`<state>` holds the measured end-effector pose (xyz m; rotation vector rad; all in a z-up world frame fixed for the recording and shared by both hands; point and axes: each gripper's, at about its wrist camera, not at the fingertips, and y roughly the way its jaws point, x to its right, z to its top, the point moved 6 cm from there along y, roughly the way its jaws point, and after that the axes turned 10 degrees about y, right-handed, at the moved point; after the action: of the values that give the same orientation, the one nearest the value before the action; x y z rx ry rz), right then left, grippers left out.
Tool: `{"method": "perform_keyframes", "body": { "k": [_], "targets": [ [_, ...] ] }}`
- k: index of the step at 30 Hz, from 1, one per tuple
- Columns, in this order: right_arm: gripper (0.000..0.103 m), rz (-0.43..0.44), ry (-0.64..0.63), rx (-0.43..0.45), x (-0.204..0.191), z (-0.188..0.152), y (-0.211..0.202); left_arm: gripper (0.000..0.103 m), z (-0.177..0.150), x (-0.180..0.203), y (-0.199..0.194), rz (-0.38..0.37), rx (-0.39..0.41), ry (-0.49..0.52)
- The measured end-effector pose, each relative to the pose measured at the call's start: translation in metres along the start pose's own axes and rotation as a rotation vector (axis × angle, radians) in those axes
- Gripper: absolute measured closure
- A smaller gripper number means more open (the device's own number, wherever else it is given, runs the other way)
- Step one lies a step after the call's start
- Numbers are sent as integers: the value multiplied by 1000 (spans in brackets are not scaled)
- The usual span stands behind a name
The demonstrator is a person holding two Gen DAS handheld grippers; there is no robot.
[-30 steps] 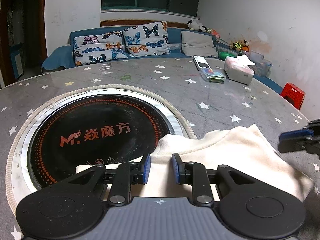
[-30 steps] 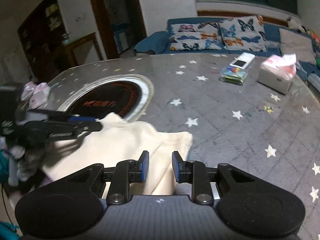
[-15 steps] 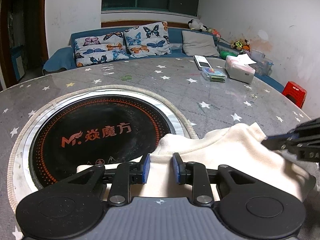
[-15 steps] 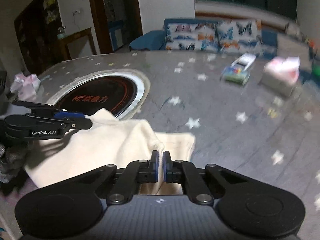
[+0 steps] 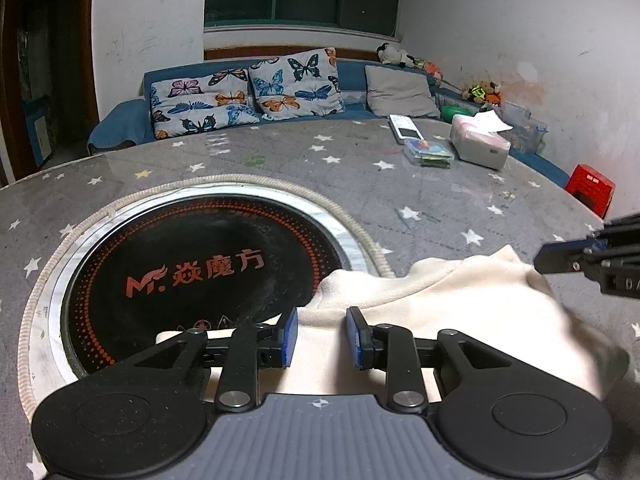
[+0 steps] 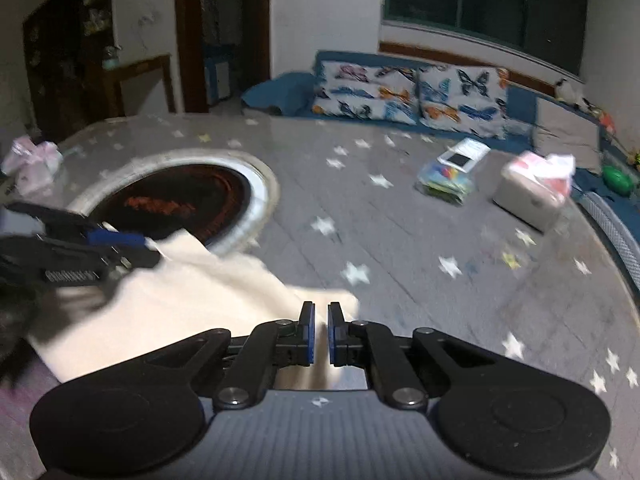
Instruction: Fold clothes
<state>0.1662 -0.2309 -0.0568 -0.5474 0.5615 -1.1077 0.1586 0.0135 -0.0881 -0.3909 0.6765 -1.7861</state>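
Cream garment (image 5: 460,312) on near tabletop (image 5: 400,184), long axis left-right. Right tool (image 6: 319,334) pressed together, pinching its right end. Left tool (image 5: 322,338) spread over left part, nothing pinched, cloth directly beneath.

I see bare counter (image 6: 420,240) stretching wide ahead of my right gripper (image 6: 319,330). Far right, a tissue box (image 6: 532,196), a clear case (image 6: 446,182) and a remote (image 6: 464,156) crowd the way. To my left the cream garment (image 5: 460,312) overlaps the cooktop (image 5: 192,272).
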Motion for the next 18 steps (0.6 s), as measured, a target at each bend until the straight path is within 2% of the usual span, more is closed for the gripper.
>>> {"method": "perform_keyframes", "body": {
  "k": [6, 12, 18],
  "targets": [
    [98, 97, -25, -25, -23, 10, 22, 74, 10, 11, -3, -36, 20, -1],
    [98, 91, -36, -67, -30, 7, 51, 73, 10, 13, 11, -34, -7, 0],
    [97, 111, -55, -47, -33, 7, 22, 72, 6, 9, -11, -57, 34, -10]
  ]
}}
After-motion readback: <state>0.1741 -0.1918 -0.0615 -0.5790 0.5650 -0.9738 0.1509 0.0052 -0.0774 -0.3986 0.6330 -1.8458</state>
